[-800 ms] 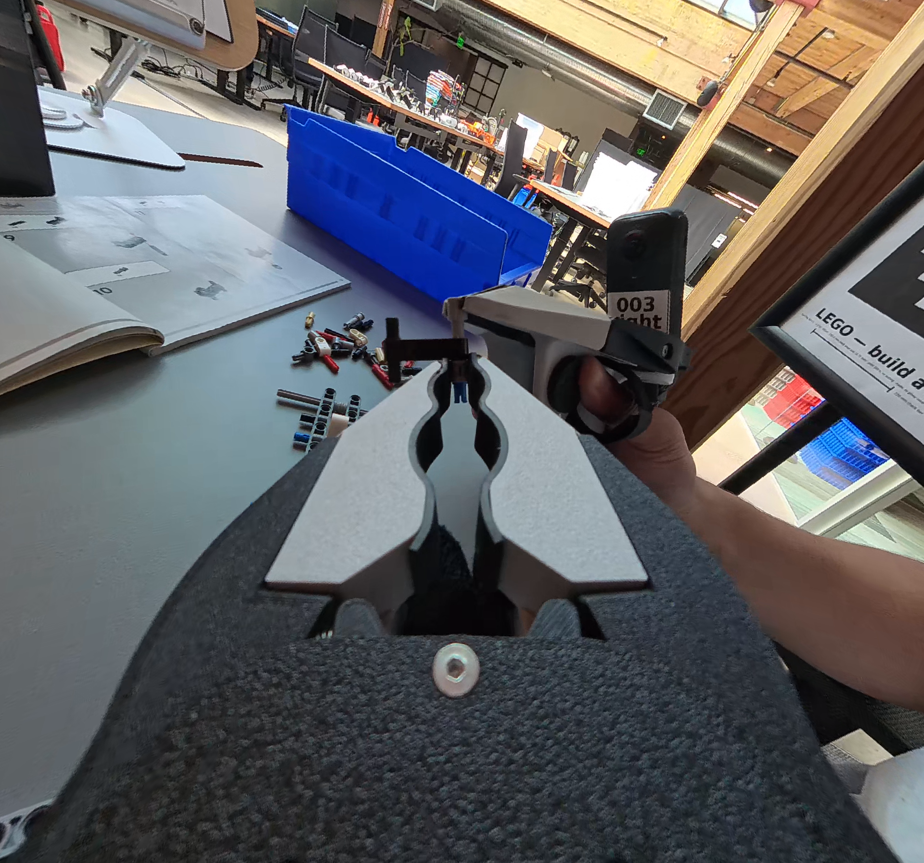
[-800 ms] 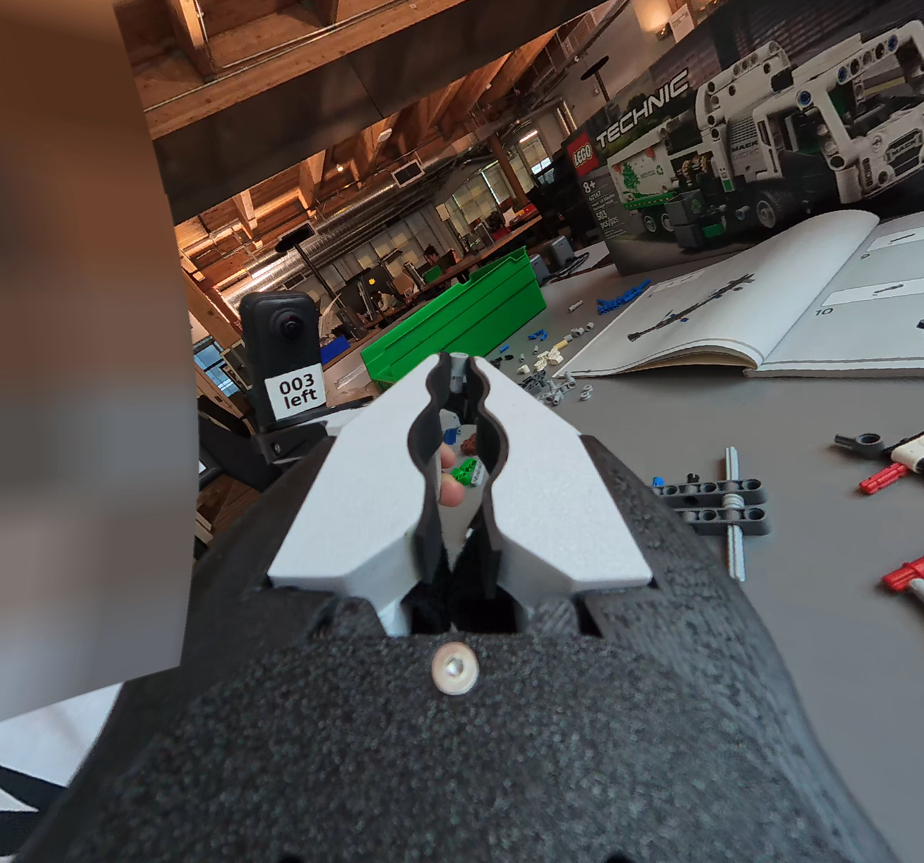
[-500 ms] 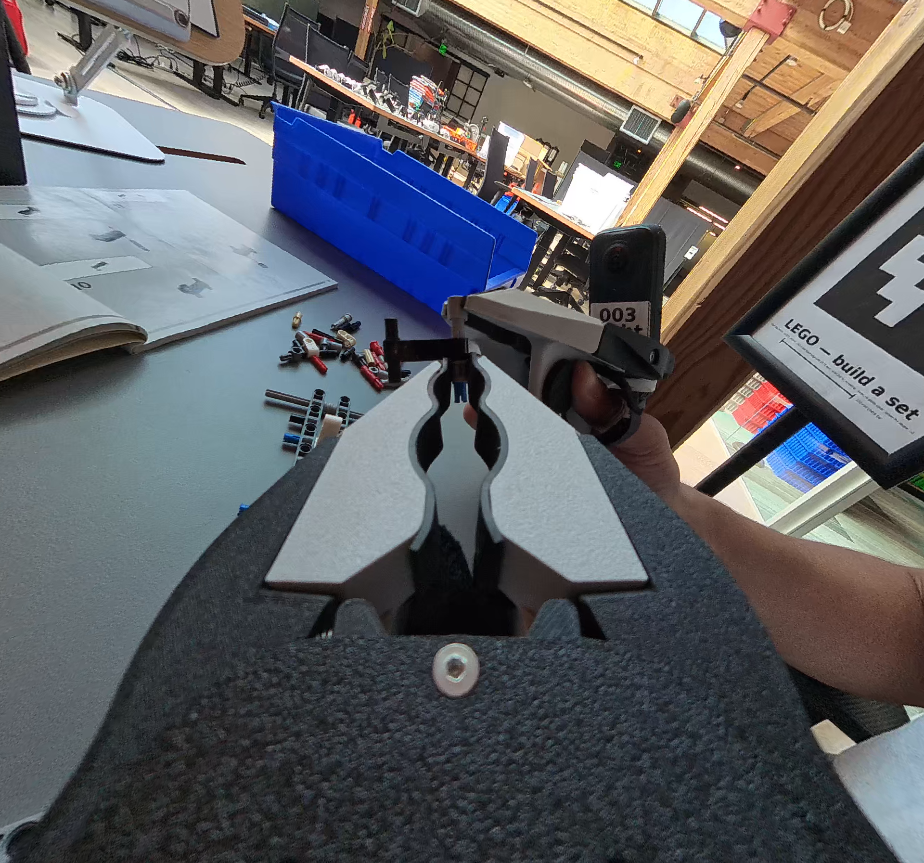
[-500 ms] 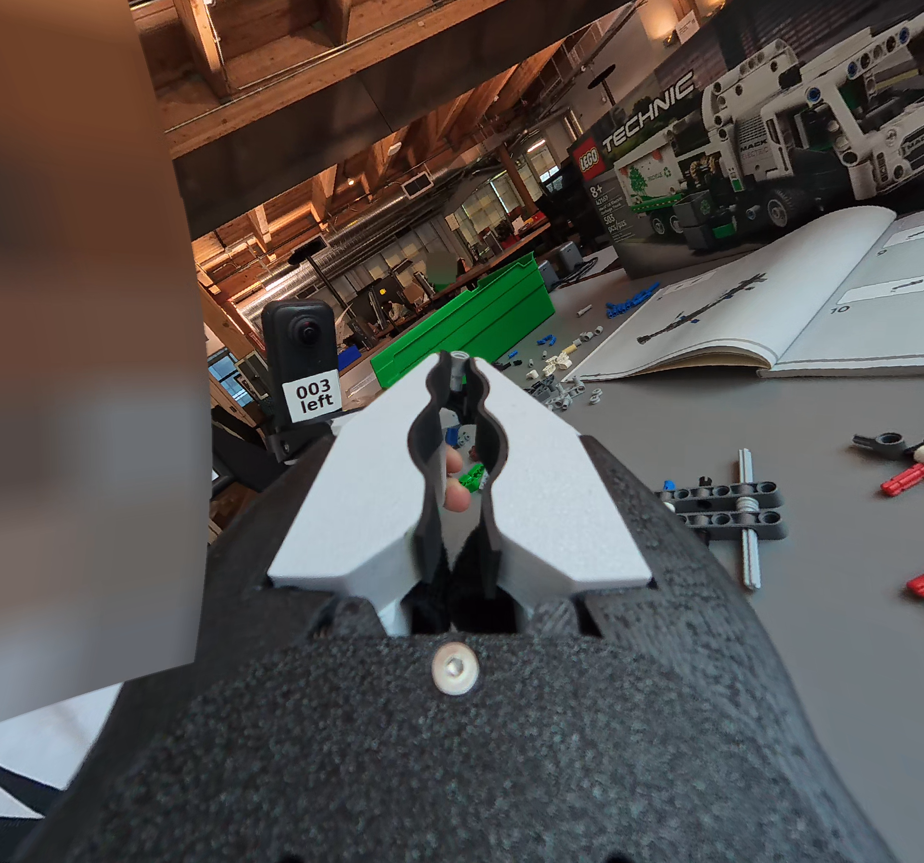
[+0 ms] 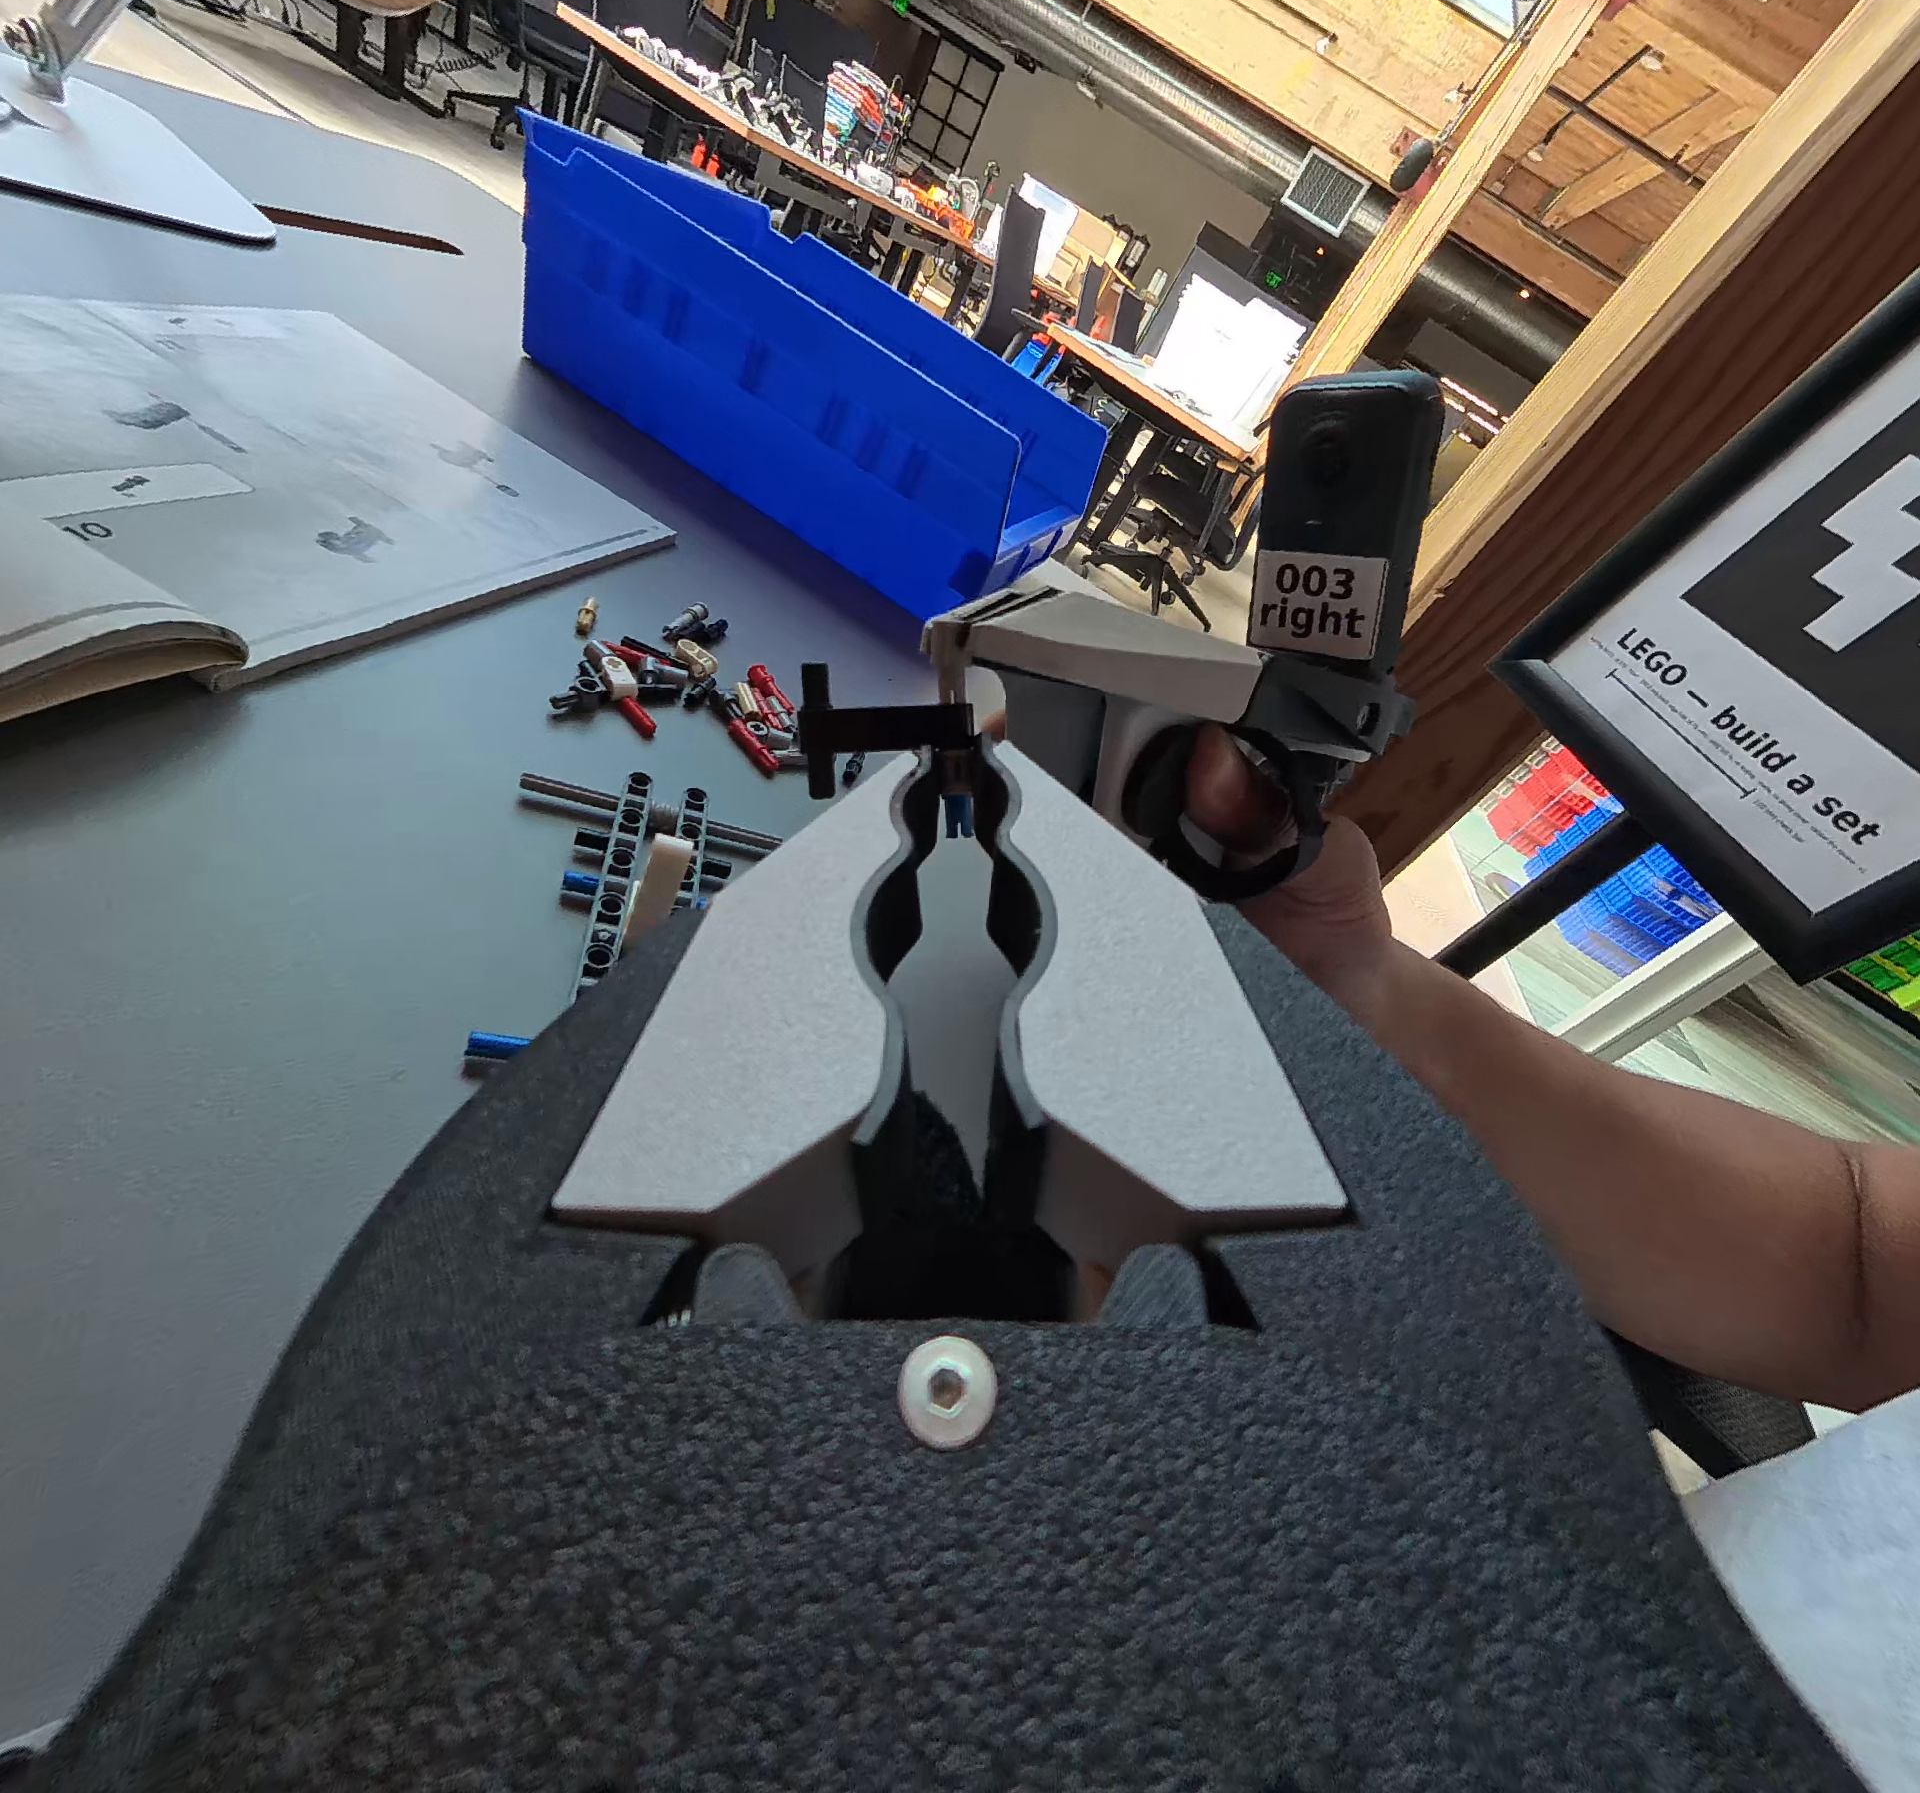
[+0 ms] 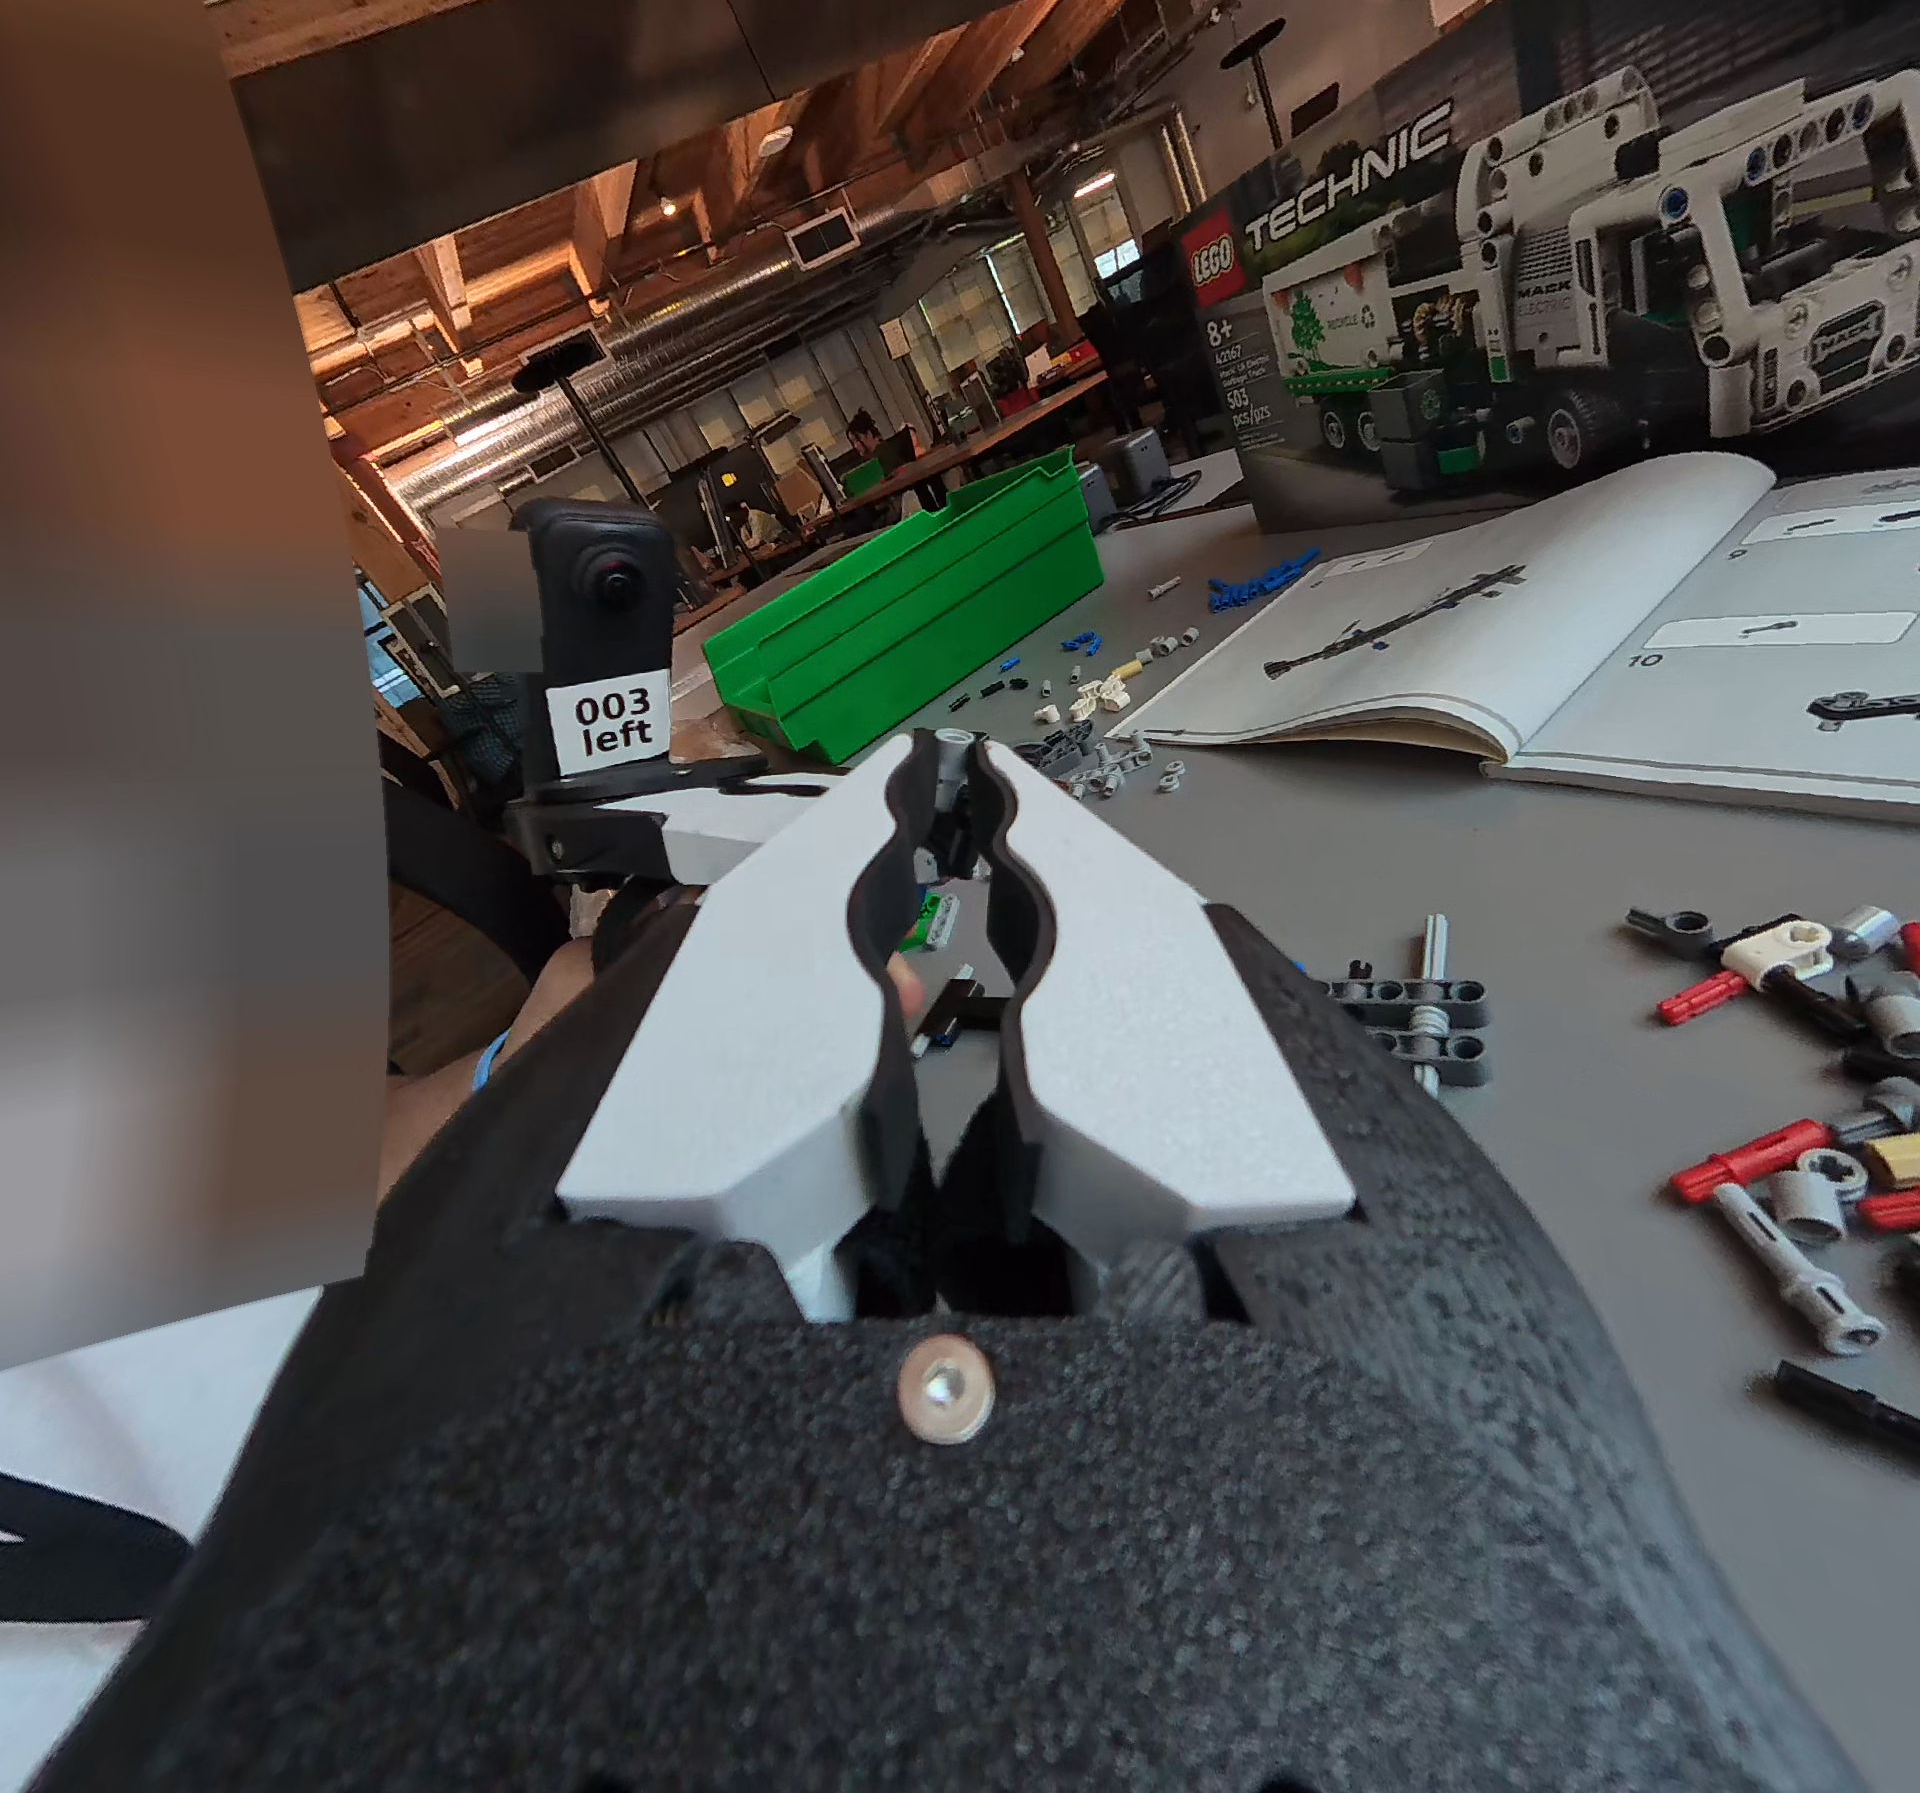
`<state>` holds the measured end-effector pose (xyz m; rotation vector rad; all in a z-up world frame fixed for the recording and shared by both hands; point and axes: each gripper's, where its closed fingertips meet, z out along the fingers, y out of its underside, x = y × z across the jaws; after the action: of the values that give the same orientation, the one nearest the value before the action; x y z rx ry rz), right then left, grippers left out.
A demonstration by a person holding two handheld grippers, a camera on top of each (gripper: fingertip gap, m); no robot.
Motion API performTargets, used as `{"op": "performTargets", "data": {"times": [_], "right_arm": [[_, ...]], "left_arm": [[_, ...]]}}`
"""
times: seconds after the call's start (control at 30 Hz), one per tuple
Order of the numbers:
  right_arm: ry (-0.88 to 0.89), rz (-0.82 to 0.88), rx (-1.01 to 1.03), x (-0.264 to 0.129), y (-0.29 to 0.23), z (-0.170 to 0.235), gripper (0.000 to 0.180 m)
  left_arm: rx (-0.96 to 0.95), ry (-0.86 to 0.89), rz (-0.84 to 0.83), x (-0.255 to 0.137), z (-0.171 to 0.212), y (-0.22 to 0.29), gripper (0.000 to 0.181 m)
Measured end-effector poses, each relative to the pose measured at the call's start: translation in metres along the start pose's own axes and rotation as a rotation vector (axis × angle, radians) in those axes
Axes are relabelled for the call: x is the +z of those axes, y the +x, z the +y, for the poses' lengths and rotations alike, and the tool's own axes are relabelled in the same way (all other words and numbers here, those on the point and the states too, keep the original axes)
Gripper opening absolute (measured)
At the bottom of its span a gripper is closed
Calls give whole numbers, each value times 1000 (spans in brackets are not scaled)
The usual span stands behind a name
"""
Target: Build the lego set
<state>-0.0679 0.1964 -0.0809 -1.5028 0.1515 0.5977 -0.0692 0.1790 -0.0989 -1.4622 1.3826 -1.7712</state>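
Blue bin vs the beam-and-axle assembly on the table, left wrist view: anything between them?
Yes, in the left wrist view: a loose pile of small pins and connectors lies between the blue bin and the beam-and-axle assembly.

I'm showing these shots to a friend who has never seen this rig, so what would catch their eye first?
Probably the two grippers meeting tip to tip above the grey table: the left gripper pinches a small blue pin while the right gripper holds a grey pin joined to a black cross-shaped piece. Next come the bright blue bin behind the scattered parts, and the green bin left of the open instruction booklet.
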Motion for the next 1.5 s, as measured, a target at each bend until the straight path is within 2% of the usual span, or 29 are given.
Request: {"op": "performTargets", "data": {"times": [0.23,0.7,1.07,1.23,1.3,1.4,1.5], "right_arm": [[9,-28,58,0,0,0,5],[7,-36,54,4,-4,3,5],[7,-56,51,3,-8,3,5],[38,-89,2,0,-14,-3,6],[108,-95,-74,-7,-17,-15,11],[124,-66,-217,-18,-18,-23,3],[101,-102,-195,-20,-18,-20,0]], "left_arm": [[16,4,-12,0,0,0,4],[-26,35,21,-4,-5,0,4],[12,48,5,-6,-6,2,4],[80,72,-2,-6,-8,8,4],[111,71,-8,-6,-8,10,4],[141,73,-13,-7,-8,12,4],[186,54,-15,-5,-5,15,5]]}}
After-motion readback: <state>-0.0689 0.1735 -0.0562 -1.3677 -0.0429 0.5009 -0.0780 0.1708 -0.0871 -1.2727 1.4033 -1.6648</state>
